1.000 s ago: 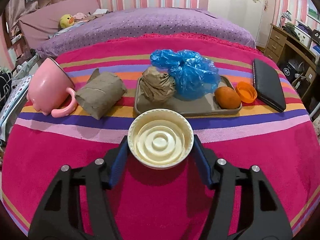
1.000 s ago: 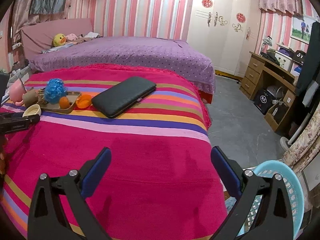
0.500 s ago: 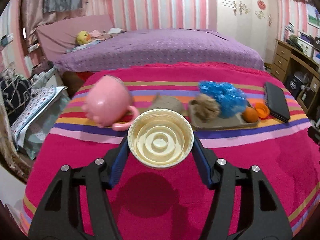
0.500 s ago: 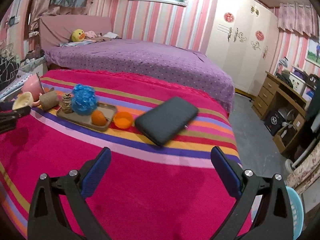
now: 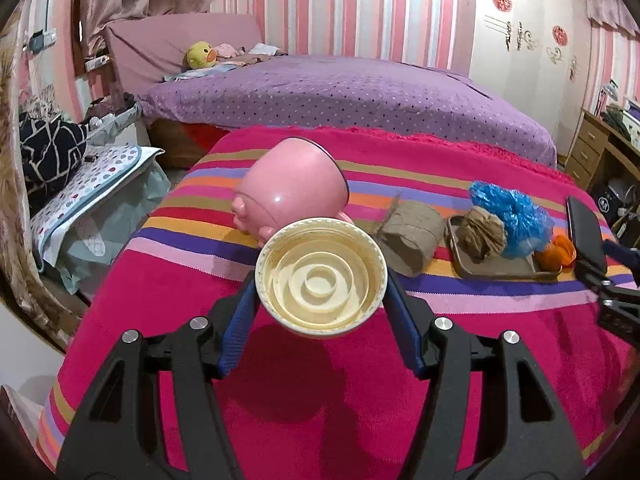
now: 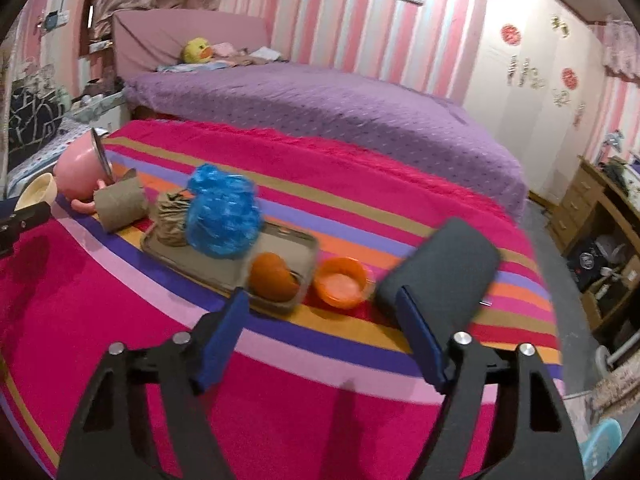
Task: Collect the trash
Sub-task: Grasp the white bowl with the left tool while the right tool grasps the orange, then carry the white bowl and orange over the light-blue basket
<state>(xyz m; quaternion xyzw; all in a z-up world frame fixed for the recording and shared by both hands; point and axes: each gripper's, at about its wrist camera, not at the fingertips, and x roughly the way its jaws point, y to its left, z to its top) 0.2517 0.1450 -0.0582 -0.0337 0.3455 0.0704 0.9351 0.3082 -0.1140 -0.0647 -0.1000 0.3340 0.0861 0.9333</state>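
Observation:
My left gripper (image 5: 321, 294) is shut on a cream plastic lid (image 5: 320, 276) and holds it above the striped bedspread. In the right wrist view the lid (image 6: 38, 194) shows at the far left. My right gripper (image 6: 322, 300) hangs over the spread with its jaws closing and nothing pressed between the pads. An orange cap (image 6: 341, 282) lies just beyond its fingertips, beside a brown tray (image 6: 296, 240). The tray carries an orange fruit (image 6: 272, 276), a crumpled blue plastic bag (image 6: 222, 216) and a ball of brown paper (image 6: 172, 220). A brown paper roll (image 6: 120, 204) lies left of the tray.
A pink mug (image 5: 292, 188) lies on its side behind the lid. A black case (image 6: 440, 272) rests right of the orange cap. A purple bed (image 5: 340, 92) stands behind, and a wooden dresser (image 6: 592, 216) stands to the right. A light blue basket (image 6: 600, 448) is on the floor at lower right.
The left gripper has swung left with the lid, so the tray now sits to its right. The right gripper has moved in close to the tray and its jaws have narrowed.

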